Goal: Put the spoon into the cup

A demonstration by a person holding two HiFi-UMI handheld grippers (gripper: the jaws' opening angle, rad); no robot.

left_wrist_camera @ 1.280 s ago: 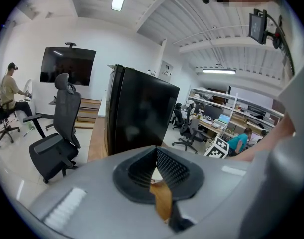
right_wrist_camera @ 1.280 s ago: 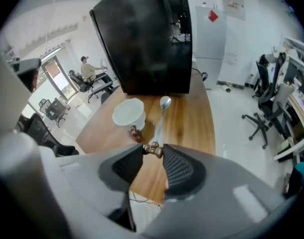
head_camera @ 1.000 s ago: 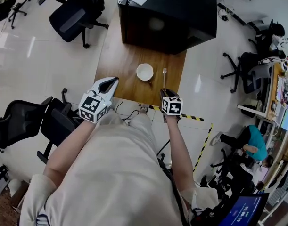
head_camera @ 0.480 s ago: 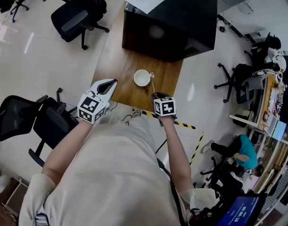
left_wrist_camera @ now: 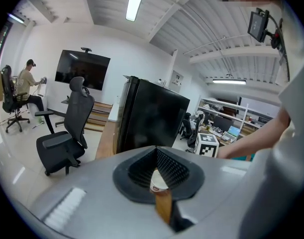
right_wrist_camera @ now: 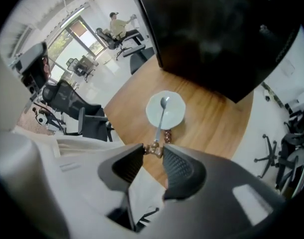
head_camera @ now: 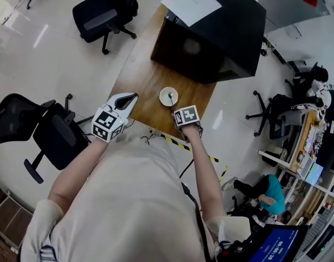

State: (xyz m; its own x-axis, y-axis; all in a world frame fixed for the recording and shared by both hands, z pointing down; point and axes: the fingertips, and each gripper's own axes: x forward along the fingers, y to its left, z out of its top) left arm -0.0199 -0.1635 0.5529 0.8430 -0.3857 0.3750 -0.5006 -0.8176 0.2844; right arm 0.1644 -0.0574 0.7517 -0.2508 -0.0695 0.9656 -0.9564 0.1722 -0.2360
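- The left gripper [head_camera: 131, 97] hangs at the near left edge of the wooden table [head_camera: 139, 75], jaws drawn together on nothing.
- The right gripper [right_wrist_camera: 152, 148] points steeply down, its jaws narrow and pinching the end of the spoon's [right_wrist_camera: 160, 119] handle.
- Just beyond, the spoon's bowl sits within the cup's [right_wrist_camera: 176, 111] rim. It seems to be inside, though contact with the bottom is unclear.
- Left to do, I judge: let go so the handle leans on the rim.

No text, label, brand or number can be read on anything.
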